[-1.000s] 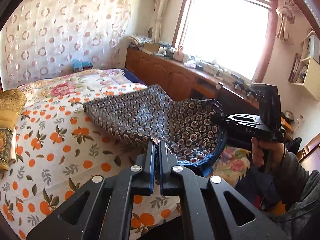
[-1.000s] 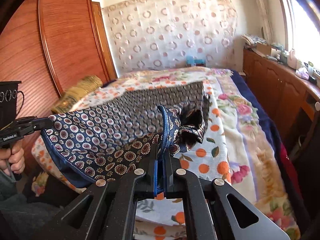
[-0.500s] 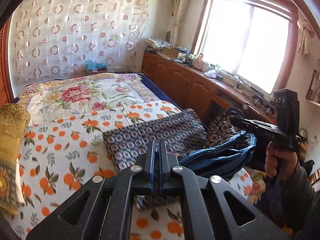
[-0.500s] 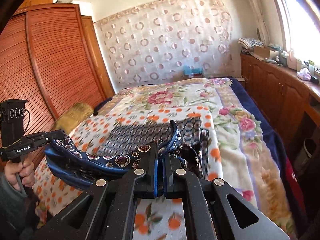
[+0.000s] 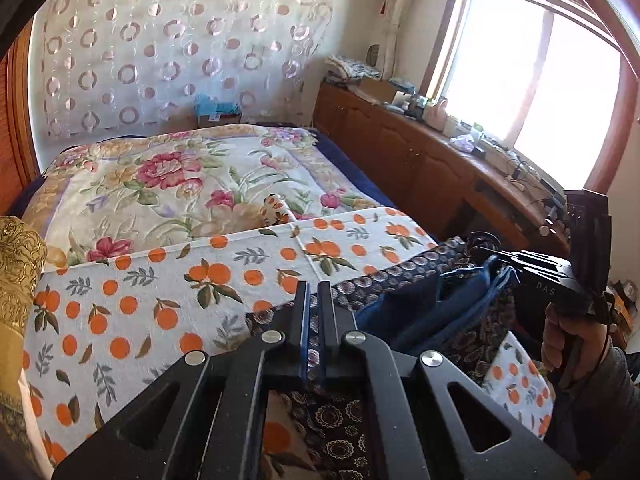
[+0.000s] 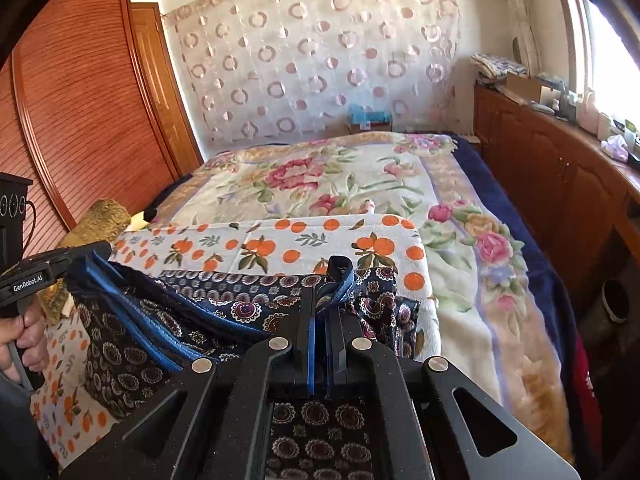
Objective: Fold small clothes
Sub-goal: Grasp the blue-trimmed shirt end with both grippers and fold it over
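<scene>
A dark navy garment [image 6: 168, 320] with round medallion prints and a blue band hangs at the bed's near edge, held between both grippers. My left gripper [image 5: 314, 292] is shut on one corner of it; it also shows at the left of the right wrist view [image 6: 86, 250]. My right gripper [image 6: 324, 300] is shut on the other corner, with the blue band [image 6: 340, 280] bunched above its fingertips; it also shows in the left wrist view [image 5: 500, 262]. The garment [image 5: 400, 308] sags between them, partly over the orange-print sheet [image 5: 160, 280].
A floral blanket [image 5: 180, 176] covers the far bed. A gold cushion [image 5: 16, 264] lies at the left. A wooden counter [image 5: 440, 160] with clutter runs under the window on the right. A wooden wardrobe [image 6: 80, 100] stands on the left.
Both grippers have pulled the garment back toward the near edge of the bed. It lay spread further up the sheet before; now it sags bunched between them.
</scene>
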The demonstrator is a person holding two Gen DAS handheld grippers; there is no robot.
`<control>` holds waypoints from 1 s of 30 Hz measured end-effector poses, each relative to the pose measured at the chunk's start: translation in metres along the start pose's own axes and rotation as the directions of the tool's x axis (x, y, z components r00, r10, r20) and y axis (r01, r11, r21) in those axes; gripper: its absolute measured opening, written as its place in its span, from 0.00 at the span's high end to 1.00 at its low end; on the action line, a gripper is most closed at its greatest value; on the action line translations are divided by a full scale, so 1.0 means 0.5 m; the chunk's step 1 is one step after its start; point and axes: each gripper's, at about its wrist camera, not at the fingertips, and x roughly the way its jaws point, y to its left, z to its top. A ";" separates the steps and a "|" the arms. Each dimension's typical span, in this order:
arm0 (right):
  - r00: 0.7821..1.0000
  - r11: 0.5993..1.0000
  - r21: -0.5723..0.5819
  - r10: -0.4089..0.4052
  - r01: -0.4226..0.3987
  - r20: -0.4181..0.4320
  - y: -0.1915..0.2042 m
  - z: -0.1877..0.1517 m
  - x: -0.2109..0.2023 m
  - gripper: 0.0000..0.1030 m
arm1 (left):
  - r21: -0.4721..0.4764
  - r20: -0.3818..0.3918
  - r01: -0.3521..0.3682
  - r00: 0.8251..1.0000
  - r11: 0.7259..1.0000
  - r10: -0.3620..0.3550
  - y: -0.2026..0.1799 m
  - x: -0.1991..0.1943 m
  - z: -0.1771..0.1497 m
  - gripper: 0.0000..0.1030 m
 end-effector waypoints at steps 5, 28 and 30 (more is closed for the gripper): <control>0.999 1.000 0.024 -0.004 0.005 -0.040 -0.009 0.022 0.035 0.97 | -0.020 -0.027 -0.033 0.999 0.999 0.032 0.026 0.020 0.001 0.95; 0.994 0.993 -0.068 -0.095 0.092 -0.045 -0.016 -0.003 -0.035 0.47 | 0.041 -0.214 0.091 0.973 0.995 -0.081 0.005 0.092 -0.111 0.25; 0.994 0.994 -0.072 -0.087 0.082 -0.070 -0.013 -0.004 -0.027 0.47 | 0.056 -0.208 0.085 0.976 0.995 -0.072 0.001 0.092 -0.115 0.25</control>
